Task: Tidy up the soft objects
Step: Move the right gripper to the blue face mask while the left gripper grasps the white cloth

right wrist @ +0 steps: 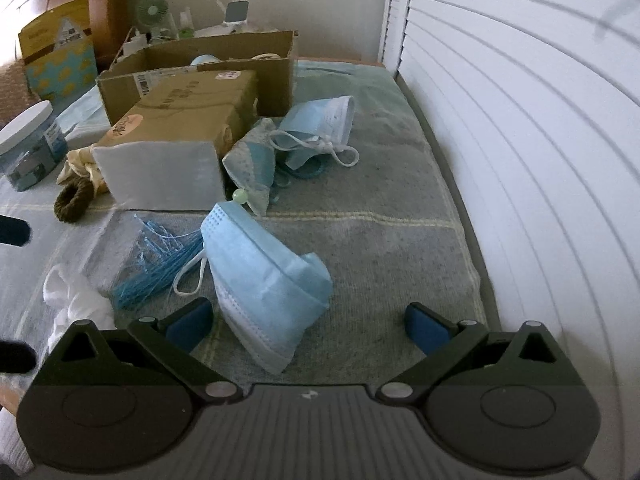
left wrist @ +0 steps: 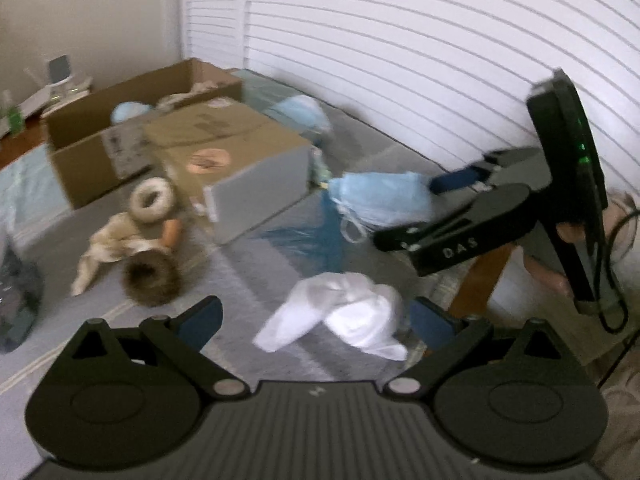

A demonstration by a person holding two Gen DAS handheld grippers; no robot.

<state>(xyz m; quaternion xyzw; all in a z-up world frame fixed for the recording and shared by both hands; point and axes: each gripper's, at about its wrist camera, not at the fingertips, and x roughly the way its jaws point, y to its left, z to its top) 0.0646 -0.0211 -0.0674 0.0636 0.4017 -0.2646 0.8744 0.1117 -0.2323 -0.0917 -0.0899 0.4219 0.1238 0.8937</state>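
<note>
My right claw [right wrist: 308, 322], spread wide, hovered over the blue face mask [right wrist: 264, 280] lying lengthwise straight ahead.

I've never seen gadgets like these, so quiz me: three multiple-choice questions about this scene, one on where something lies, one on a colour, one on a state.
1. Where does the white cloth lie?
A. Just ahead of the left gripper
B. Inside the open cardboard box
C. On the closed box

2. What colour is the face mask nearest the right gripper?
A. Black
B. Light blue
C. Red

3. How do the right gripper's fingers stand?
A. Clamped on the mask
B. Shut, empty
C. Spread apart, empty

Answers: 1 A, it lies between the left fingers' tips; 2 B, pale blue pleats; 3 C, both blue pads stand wide apart.
</note>
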